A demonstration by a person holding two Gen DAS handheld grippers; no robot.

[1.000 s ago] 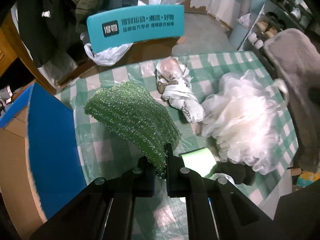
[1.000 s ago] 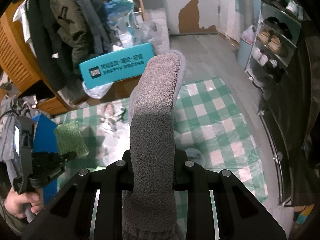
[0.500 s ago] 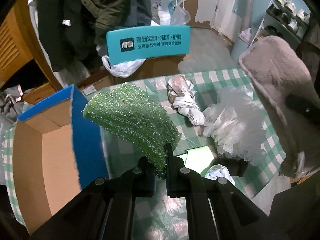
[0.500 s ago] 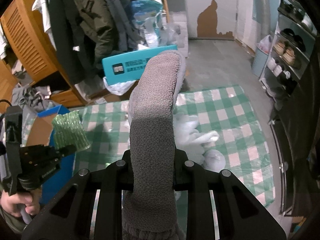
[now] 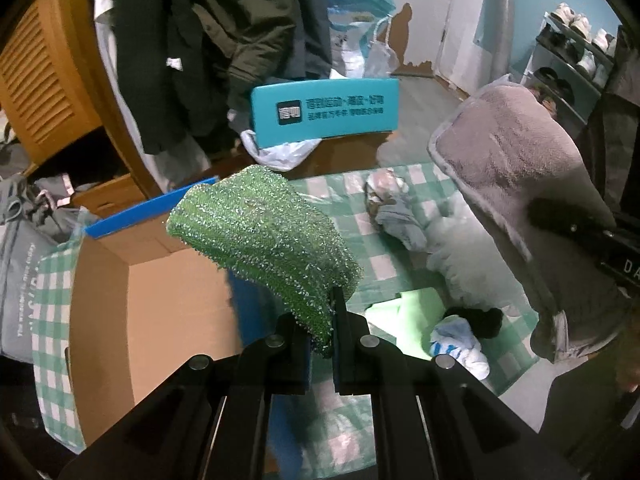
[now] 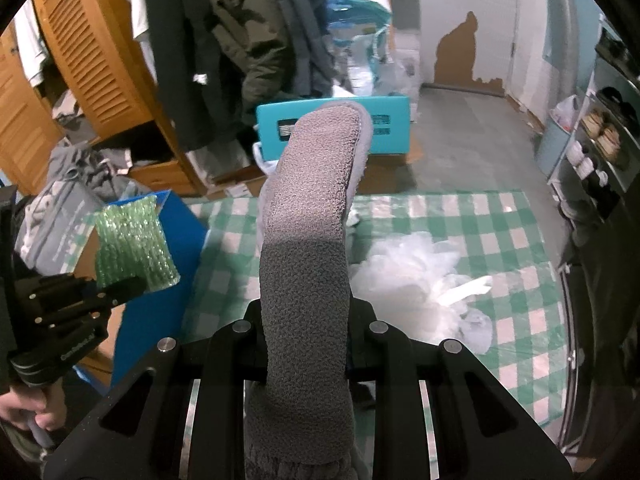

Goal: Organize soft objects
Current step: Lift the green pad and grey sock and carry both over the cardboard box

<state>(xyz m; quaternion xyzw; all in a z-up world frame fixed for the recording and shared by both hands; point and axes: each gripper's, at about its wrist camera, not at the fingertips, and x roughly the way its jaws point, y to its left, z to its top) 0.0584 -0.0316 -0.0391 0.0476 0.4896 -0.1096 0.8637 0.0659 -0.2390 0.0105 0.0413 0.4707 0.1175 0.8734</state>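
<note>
My left gripper (image 5: 320,320) is shut on a green glittery scrub cloth (image 5: 264,240), held in the air over the edge of an open blue cardboard box (image 5: 160,280). It also shows in the right wrist view (image 6: 134,246). My right gripper (image 6: 306,320) is shut on a grey fleece slipper (image 6: 312,220), held upright above the table; the slipper also shows in the left wrist view (image 5: 516,184). On the green checked tablecloth (image 6: 460,208) lie a white mesh bath puff (image 6: 416,276) and a crumpled whitish cloth (image 5: 392,208).
A pale green sponge (image 5: 408,312), a black soft item (image 5: 476,320) and a blue-and-white sock (image 5: 460,344) lie near the table's front. A teal box (image 5: 324,112), hanging coats (image 5: 224,40) and a shoe rack (image 6: 600,132) stand beyond the table. A grey bag (image 5: 20,280) stands left of the box.
My left gripper has swung left with the green cloth, from over the tablecloth to over the box's edge. My right gripper with the slipper has drifted left too.
</note>
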